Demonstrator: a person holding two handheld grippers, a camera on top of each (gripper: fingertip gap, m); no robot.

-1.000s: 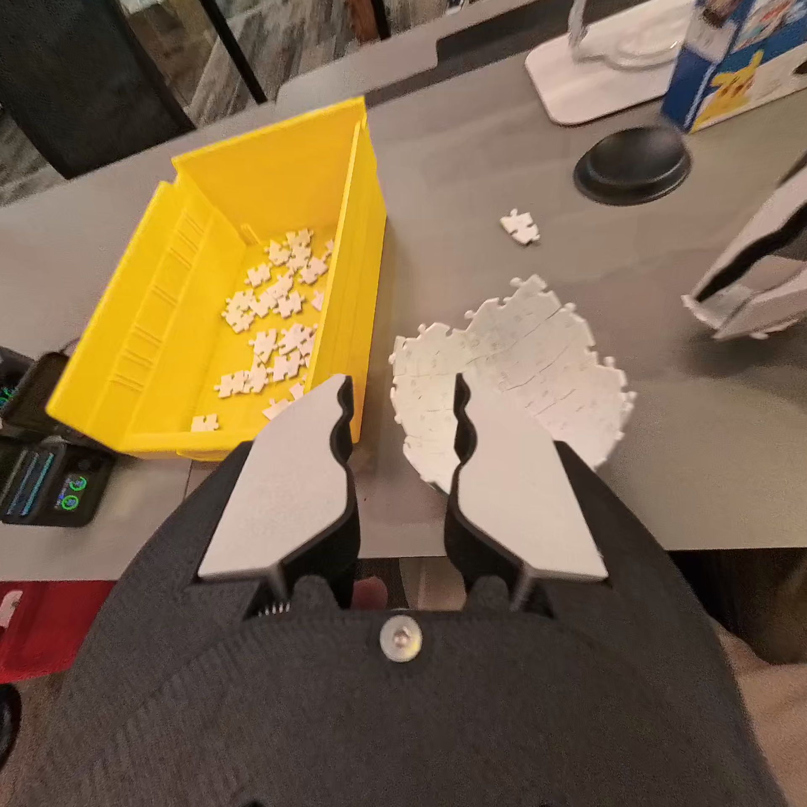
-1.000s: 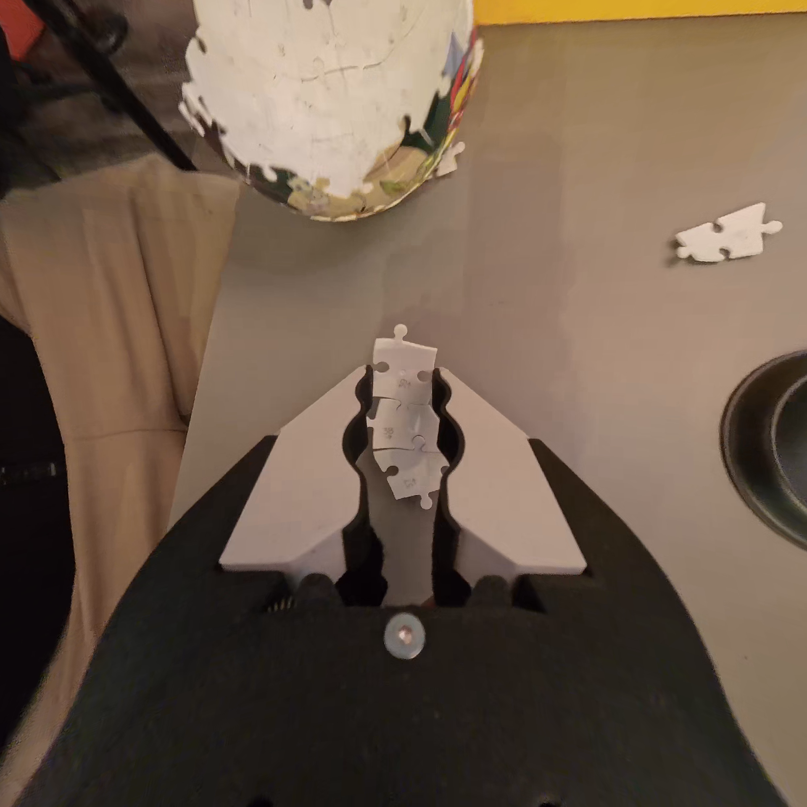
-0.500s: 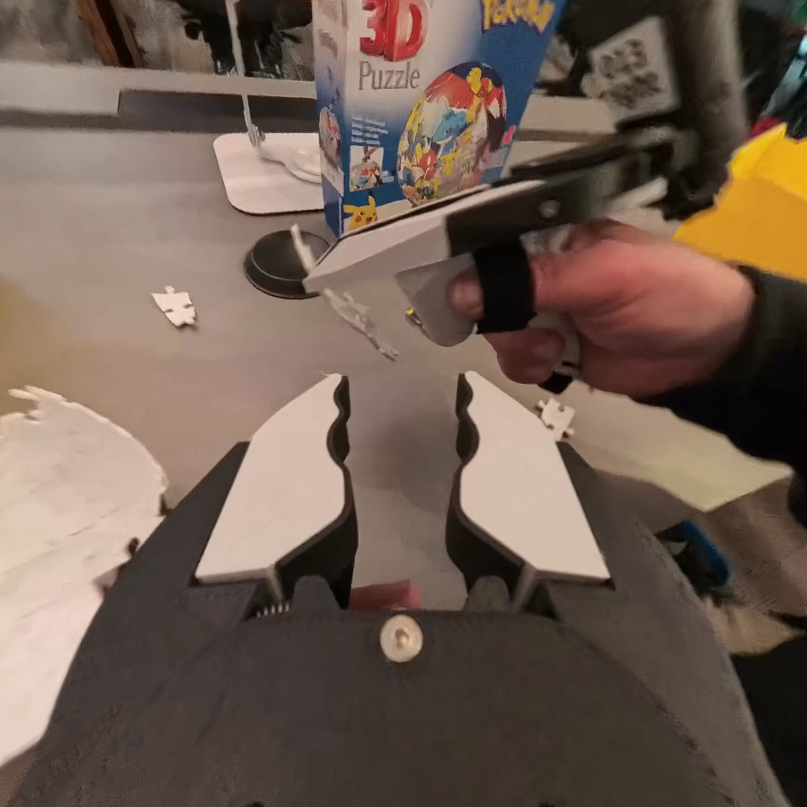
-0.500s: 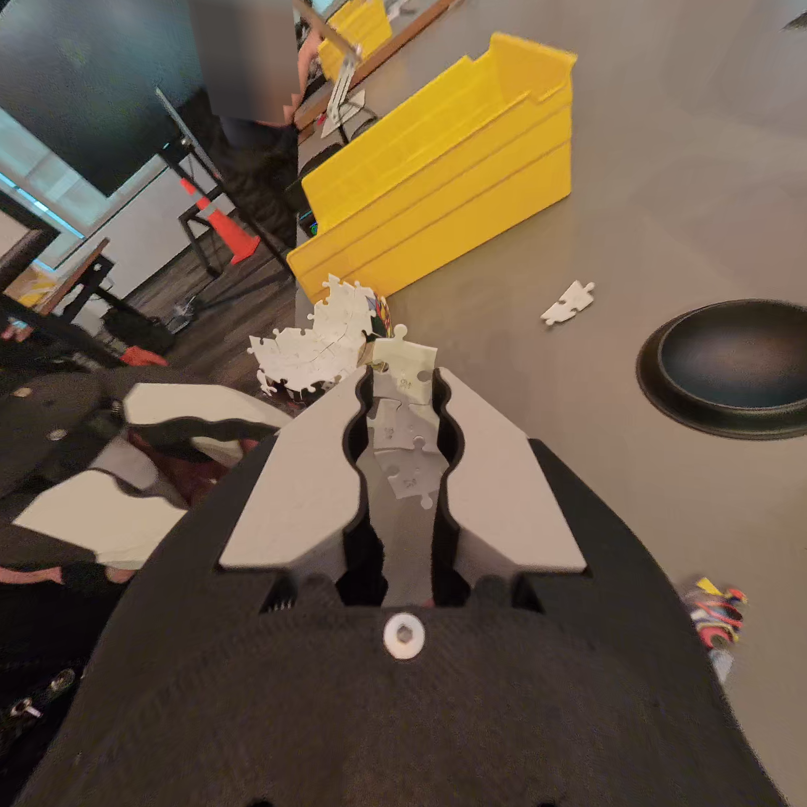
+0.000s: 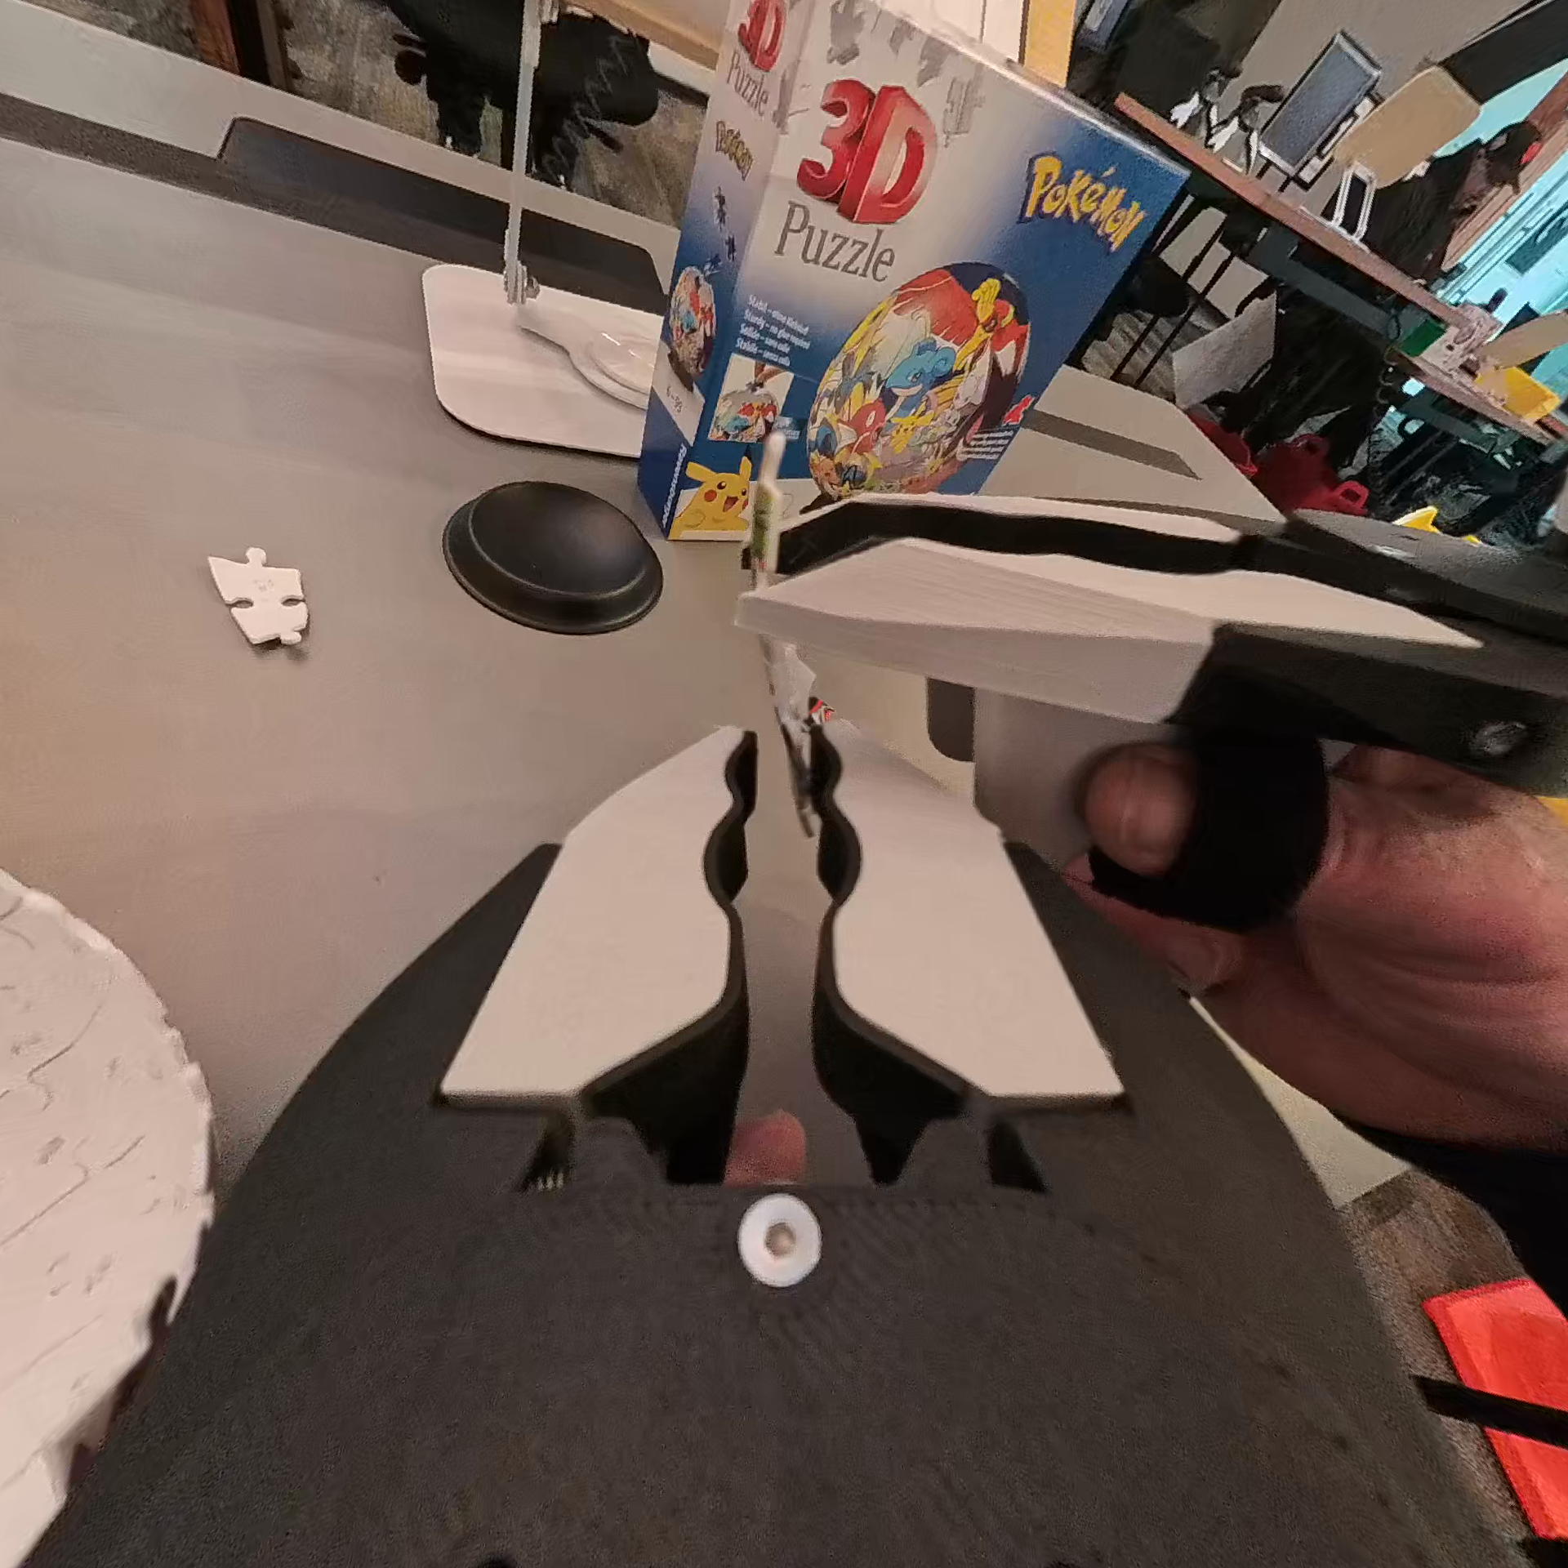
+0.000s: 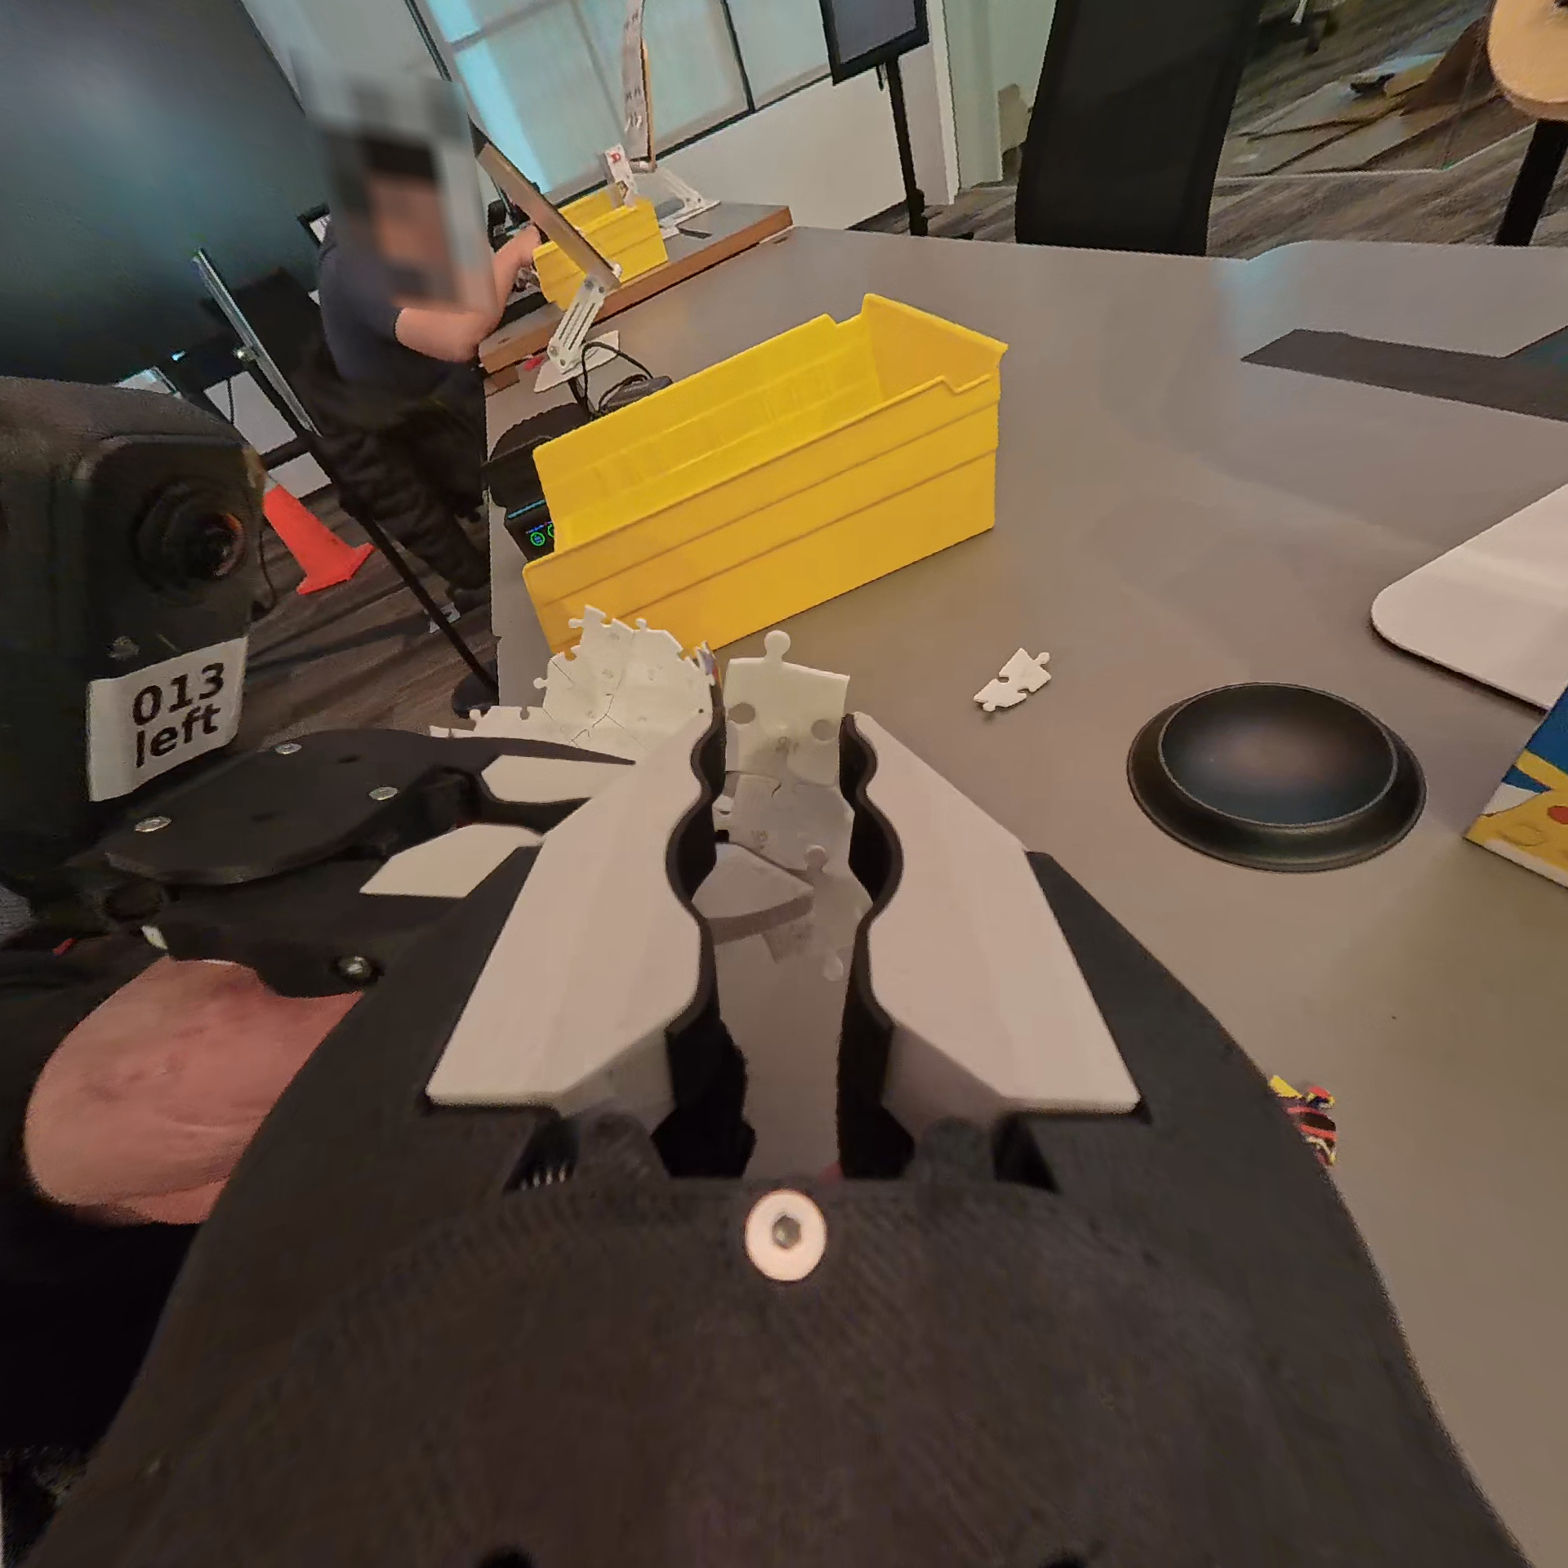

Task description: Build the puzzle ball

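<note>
My right gripper (image 6: 781, 721) is shut on a strip of three joined white puzzle pieces (image 6: 785, 721), held upright above the grey table. In the left wrist view it (image 5: 759, 568) comes in from the right, and the strip (image 5: 793, 679) hangs edge-on. My left gripper (image 5: 781, 747) has its jaws narrowed around the strip's lower end, with a small gap still showing. The strip lies against the right finger. The part-built ball shell (image 5: 76, 1103) lies white side up at the left and shows in the right wrist view (image 6: 628, 687).
A yellow bin (image 6: 764, 509) stands behind the shell. A loose pair of pieces (image 5: 259, 594), a black round stand (image 5: 551, 556), the puzzle box (image 5: 891, 297) and a white plate base (image 5: 509, 365) are on the table. Coloured pieces (image 6: 1307, 1111) lie at the right edge. Only a small space, under 4 cm, lies between the two pairs of fingers.
The left gripper swung from the shell towards the right gripper, came up to the strip, and its jaws narrowed around it. The right gripper lifted and turned, still holding the strip.
</note>
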